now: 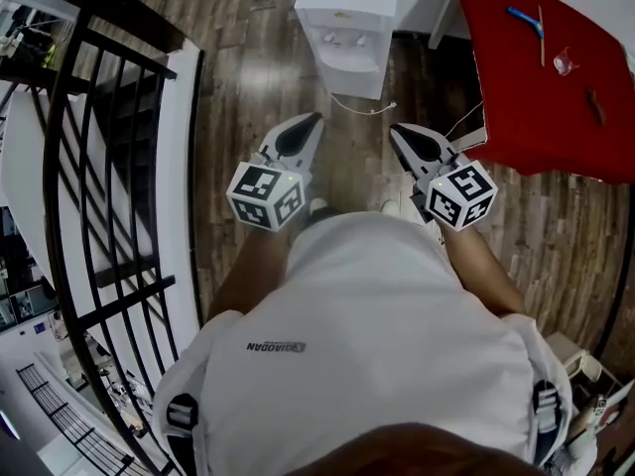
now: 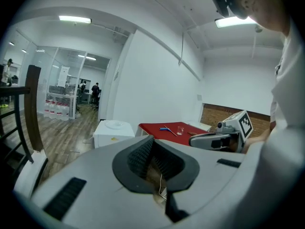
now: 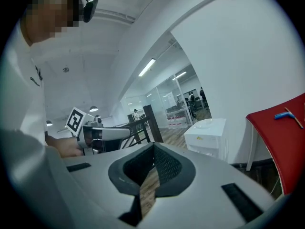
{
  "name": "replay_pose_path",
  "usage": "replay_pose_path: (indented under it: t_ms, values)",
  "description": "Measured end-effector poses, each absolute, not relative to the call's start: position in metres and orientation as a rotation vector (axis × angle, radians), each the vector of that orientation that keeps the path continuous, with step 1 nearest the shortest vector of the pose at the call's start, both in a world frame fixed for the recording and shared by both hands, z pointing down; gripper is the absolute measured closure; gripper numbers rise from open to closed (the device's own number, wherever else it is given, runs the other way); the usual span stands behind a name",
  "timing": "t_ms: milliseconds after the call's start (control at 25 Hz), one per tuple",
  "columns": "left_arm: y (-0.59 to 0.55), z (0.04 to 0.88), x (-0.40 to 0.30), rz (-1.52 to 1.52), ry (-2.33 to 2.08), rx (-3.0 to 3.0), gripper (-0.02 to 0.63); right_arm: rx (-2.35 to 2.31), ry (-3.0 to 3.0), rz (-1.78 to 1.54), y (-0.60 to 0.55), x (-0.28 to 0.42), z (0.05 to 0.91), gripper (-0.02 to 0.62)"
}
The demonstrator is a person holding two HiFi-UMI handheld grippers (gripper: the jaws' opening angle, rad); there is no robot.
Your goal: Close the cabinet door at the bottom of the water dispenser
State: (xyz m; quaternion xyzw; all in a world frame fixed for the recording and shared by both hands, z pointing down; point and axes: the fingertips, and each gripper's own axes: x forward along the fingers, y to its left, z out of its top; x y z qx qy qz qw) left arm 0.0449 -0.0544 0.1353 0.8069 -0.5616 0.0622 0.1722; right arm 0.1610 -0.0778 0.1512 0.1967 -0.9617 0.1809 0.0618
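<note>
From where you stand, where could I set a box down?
The brown wooden floor is bare between the white water dispenser and the black metal railing. The red-covered table is free on its near side; small tools crowd its far side, and a thin white cable lies before the dispenser.

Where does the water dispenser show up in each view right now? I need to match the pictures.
Head view: the water dispenser is at top centre, on the wooden floor.
Left gripper view: the water dispenser is left of centre, in front of the white wall.
Right gripper view: the water dispenser is right of centre, against the white wall.
Shared landmark: the red table, to its right in every view.
</note>
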Motion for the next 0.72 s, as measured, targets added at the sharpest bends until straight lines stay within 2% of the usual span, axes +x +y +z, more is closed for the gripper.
replay_pose_path:
  t_ms: [720]
  values:
    - [-0.047, 0.144, 0.009, 0.225, -1.460, 2.396, 0.611, 0.747, -2.826, 0.501, -0.068, 0.117, 0.161, 0.573]
